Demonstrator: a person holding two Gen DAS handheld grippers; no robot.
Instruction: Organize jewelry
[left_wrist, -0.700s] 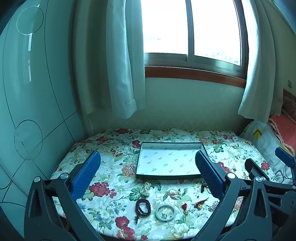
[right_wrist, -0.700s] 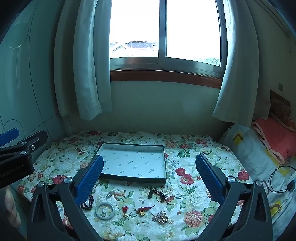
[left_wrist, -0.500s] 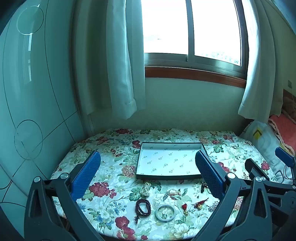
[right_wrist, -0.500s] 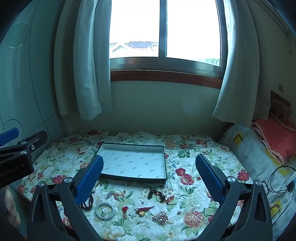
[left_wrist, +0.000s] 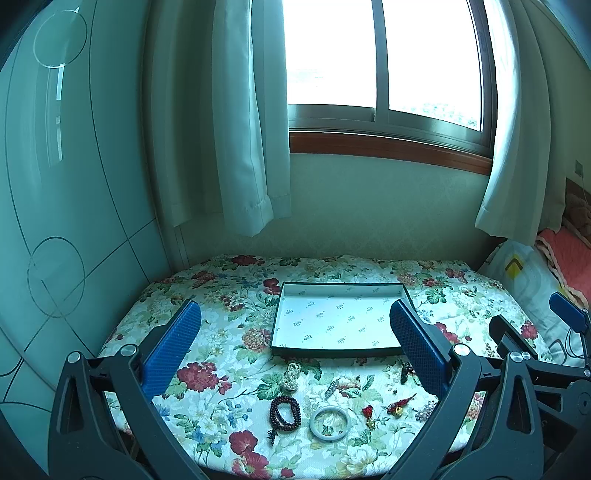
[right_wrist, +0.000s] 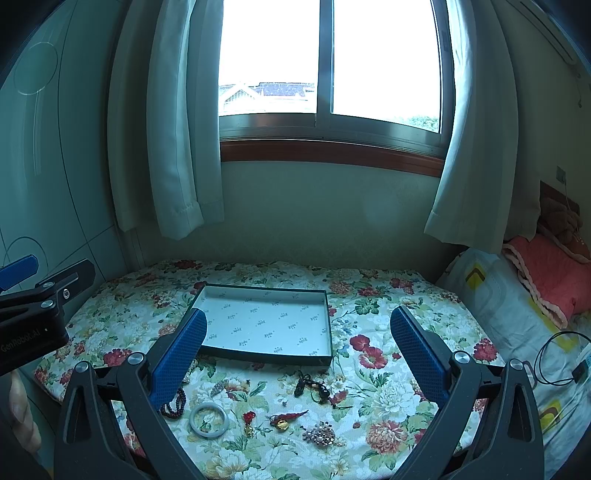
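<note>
An empty shallow tray (left_wrist: 338, 347) (right_wrist: 266, 356) with a dark rim lies on the floral cloth. In front of it lie several jewelry pieces: a dark bead bracelet (left_wrist: 285, 412) (right_wrist: 176, 403), a pale jade bangle (left_wrist: 330, 423) (right_wrist: 208, 419), a pearl piece (left_wrist: 291, 376), red charms (left_wrist: 400, 404) (right_wrist: 286, 419), a rhinestone brooch (right_wrist: 320, 435) and a dark cord necklace (right_wrist: 314, 387). My left gripper (left_wrist: 295, 325) and right gripper (right_wrist: 297, 328) are both open and empty, held above the near edge, short of the jewelry.
The cushioned window seat (left_wrist: 221, 288) is bounded by a wall and curtains (left_wrist: 243, 147) behind, a glossy panel (left_wrist: 55, 221) on the left, and pillows (right_wrist: 517, 314) with a cable (right_wrist: 554, 358) on the right.
</note>
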